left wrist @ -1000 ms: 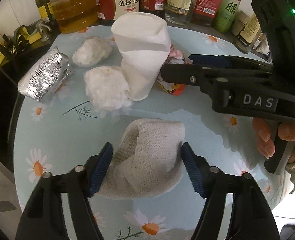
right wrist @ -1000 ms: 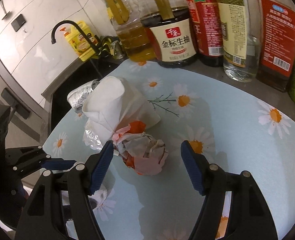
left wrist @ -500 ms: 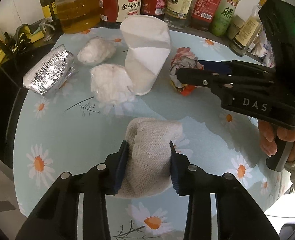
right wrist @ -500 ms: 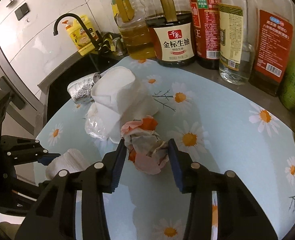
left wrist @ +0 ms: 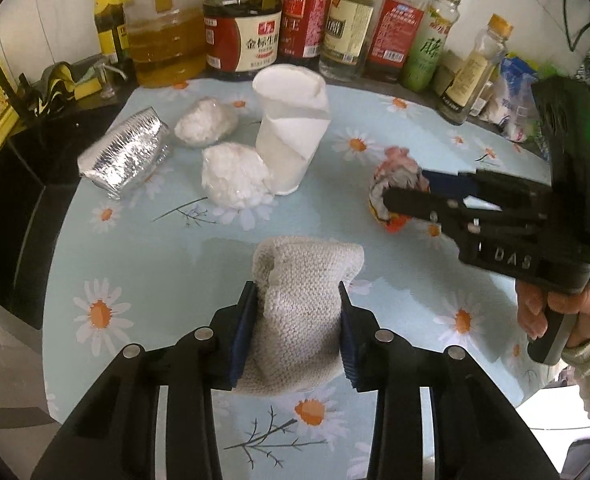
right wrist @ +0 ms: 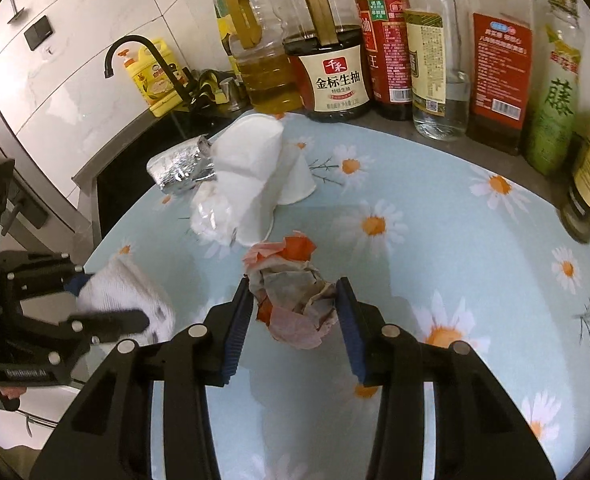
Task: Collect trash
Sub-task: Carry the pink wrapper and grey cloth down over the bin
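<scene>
My left gripper (left wrist: 297,304) is shut on a beige knitted cloth wad (left wrist: 303,276), held just above the daisy-print table (left wrist: 143,248). The same cloth wad (right wrist: 127,288) shows at the left of the right wrist view. My right gripper (right wrist: 293,300) is shut on a crumpled pink and orange paper ball (right wrist: 291,280); from the left wrist view the paper ball (left wrist: 395,172) sits in the right gripper (left wrist: 407,196). On the table lie a white paper cup (left wrist: 291,128), two white crumpled wads (left wrist: 233,178) (left wrist: 205,122) and a foil wrapper (left wrist: 125,152).
A row of sauce and oil bottles (left wrist: 255,32) lines the table's far edge. A dark sink with a black tap (right wrist: 151,64) and a yellow soap bottle (right wrist: 155,76) lies to the left. A person's hand (left wrist: 563,312) holds the right gripper's handle.
Both grippers closed from open around their items onto them, then lifted and drew back. The cloth wad got squeezed narrower; the paper ball moved away from the cup.
</scene>
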Motion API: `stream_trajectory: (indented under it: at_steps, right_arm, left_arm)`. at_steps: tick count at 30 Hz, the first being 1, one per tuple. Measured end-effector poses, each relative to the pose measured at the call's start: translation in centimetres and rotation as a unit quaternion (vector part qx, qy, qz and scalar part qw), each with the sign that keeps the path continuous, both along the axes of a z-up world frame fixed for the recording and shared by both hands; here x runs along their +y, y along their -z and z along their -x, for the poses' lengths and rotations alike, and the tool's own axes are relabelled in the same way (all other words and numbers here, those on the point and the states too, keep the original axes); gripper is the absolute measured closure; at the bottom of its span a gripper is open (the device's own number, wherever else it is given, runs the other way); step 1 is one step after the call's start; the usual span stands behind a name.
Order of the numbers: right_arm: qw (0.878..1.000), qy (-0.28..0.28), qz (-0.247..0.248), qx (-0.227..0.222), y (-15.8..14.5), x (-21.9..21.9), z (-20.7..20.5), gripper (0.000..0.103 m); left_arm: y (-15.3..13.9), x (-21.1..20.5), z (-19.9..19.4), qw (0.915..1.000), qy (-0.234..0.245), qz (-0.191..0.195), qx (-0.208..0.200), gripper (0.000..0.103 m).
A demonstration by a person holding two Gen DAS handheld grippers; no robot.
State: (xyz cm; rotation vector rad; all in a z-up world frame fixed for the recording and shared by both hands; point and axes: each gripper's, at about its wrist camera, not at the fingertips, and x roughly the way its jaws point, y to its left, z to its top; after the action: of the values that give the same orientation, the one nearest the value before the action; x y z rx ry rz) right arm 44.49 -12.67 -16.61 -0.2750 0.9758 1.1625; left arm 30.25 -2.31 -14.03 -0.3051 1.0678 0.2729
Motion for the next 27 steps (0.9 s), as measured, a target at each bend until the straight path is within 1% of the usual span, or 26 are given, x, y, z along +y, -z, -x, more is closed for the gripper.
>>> stream_trajectory:
  at_steps: [6,14,17,27]
  right_arm:
    - [0.999,0.034,0.006,-0.016,-1.3,-1.9,3.2,0.06]
    - [0.995,0.093,0.012,-0.013,-2.6,-4.0,8.2,0.06]
    - [0.994,0.11,0.014,-0.016,-3.0,-4.3,10.6,0.06]
    - [0.987,0.159,0.004,-0.018,-4.4,-3.5,18.4,0.06]
  left_arm:
    - [-1.4,-0.3,1.9,0.9991,0.032,0.002,-0.028,0.067]
    - [-2.6,0.3,4.3,0.9952,0.082,0.009,-0.053,0.067]
    - [-3.1,0.6,5.7,0.9927,0.102,0.011,-0.064,0.067]
    - [-3.6,1.7,10.7,0.9845,0.155,0.015,-0.081,0.067]
